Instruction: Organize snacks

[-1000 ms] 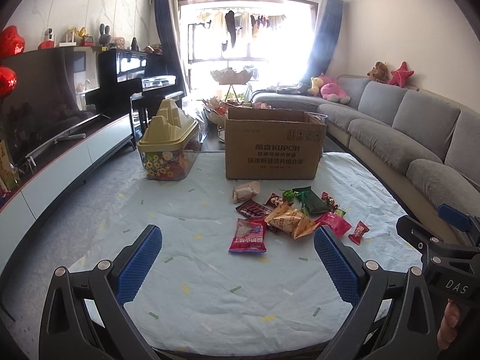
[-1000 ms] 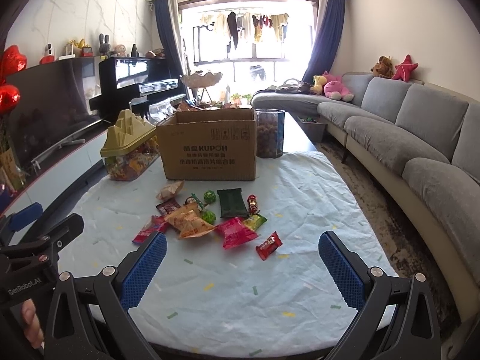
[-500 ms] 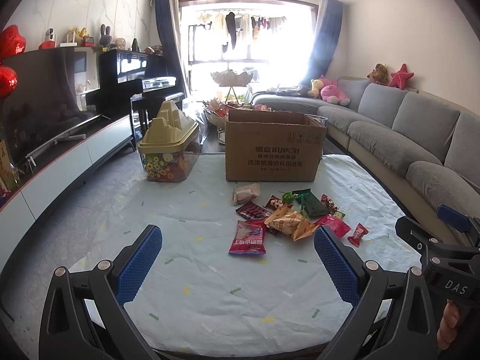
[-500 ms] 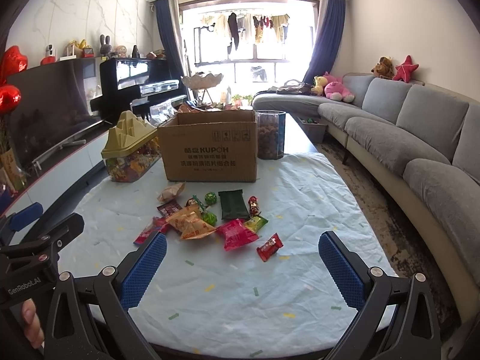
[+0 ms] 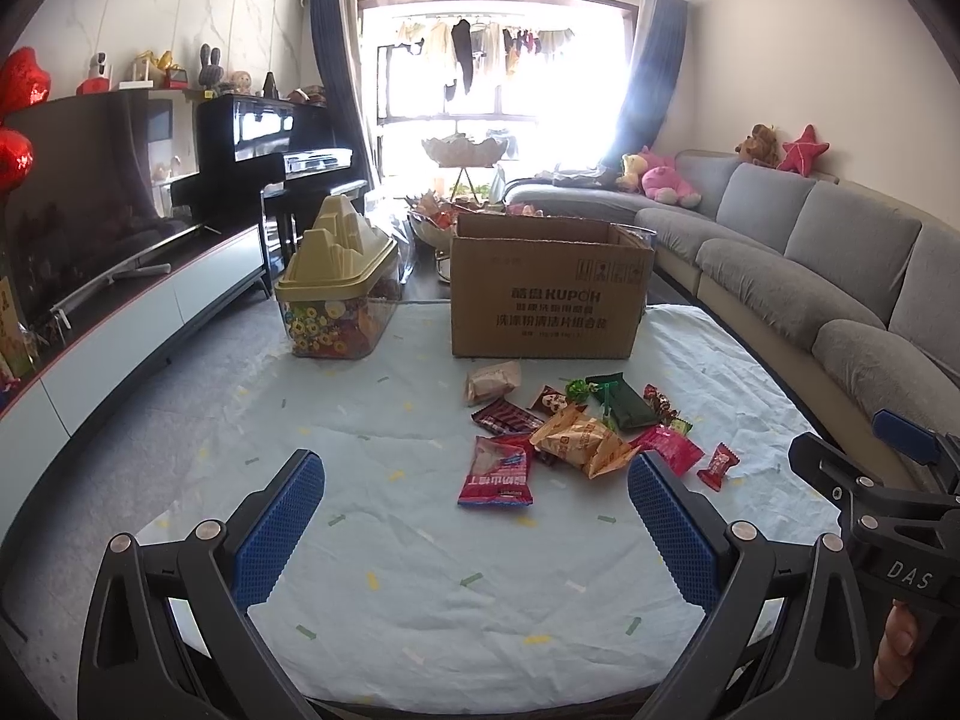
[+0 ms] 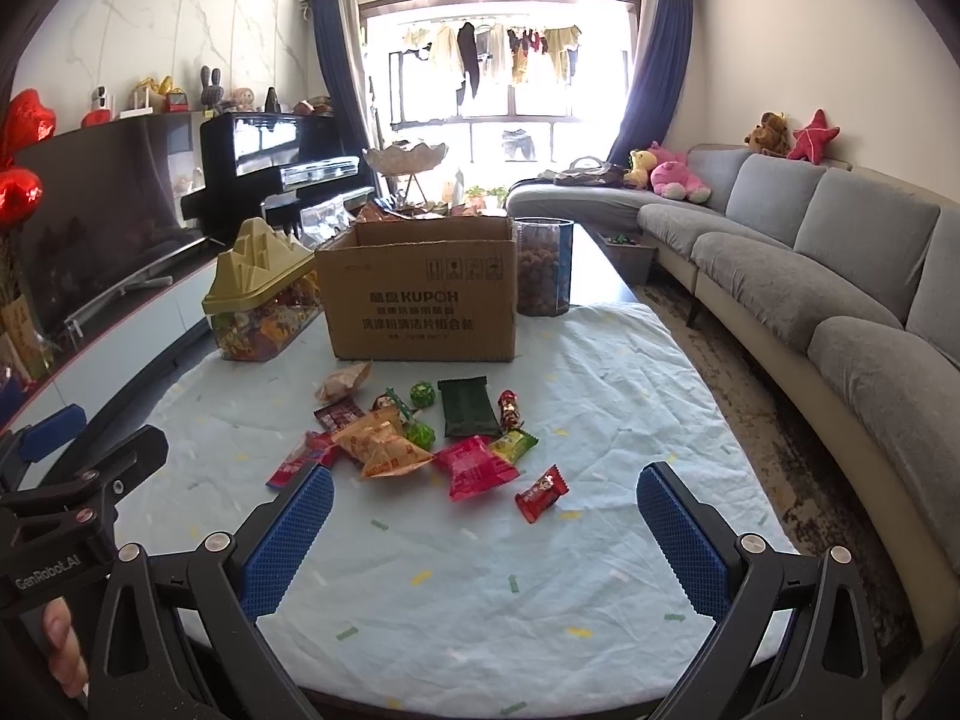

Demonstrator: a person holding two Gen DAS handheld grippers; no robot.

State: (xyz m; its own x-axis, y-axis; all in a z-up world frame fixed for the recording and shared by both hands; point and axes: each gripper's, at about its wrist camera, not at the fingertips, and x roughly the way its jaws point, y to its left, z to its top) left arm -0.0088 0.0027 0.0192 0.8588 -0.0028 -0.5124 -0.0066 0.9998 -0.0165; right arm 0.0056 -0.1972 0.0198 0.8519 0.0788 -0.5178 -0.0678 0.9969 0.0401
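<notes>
Several snack packets lie in a loose pile (image 5: 576, 432) (image 6: 414, 438) on the table's pale blue cloth, in front of an open brown cardboard box (image 5: 549, 294) (image 6: 420, 294). A red packet (image 5: 497, 473) is the nearest one in the left wrist view; a small red candy (image 6: 541, 492) is the nearest one in the right wrist view. My left gripper (image 5: 474, 528) hovers open over the near edge, short of the pile. My right gripper (image 6: 486, 540) is open too, with nothing between its blue pads. Each view shows the other gripper's body at its side edge.
A clear tub with a gold mountain-shaped lid (image 5: 336, 294) (image 6: 258, 300) stands left of the box. A clear jar of snacks (image 6: 543, 267) stands behind the box on the right. A grey sofa (image 6: 840, 300) runs along the right side, a TV cabinet (image 5: 120, 324) along the left.
Both views have shifted slightly, with the box and pile sitting a little lower and closer. Both grippers stayed open and nothing was touched.
</notes>
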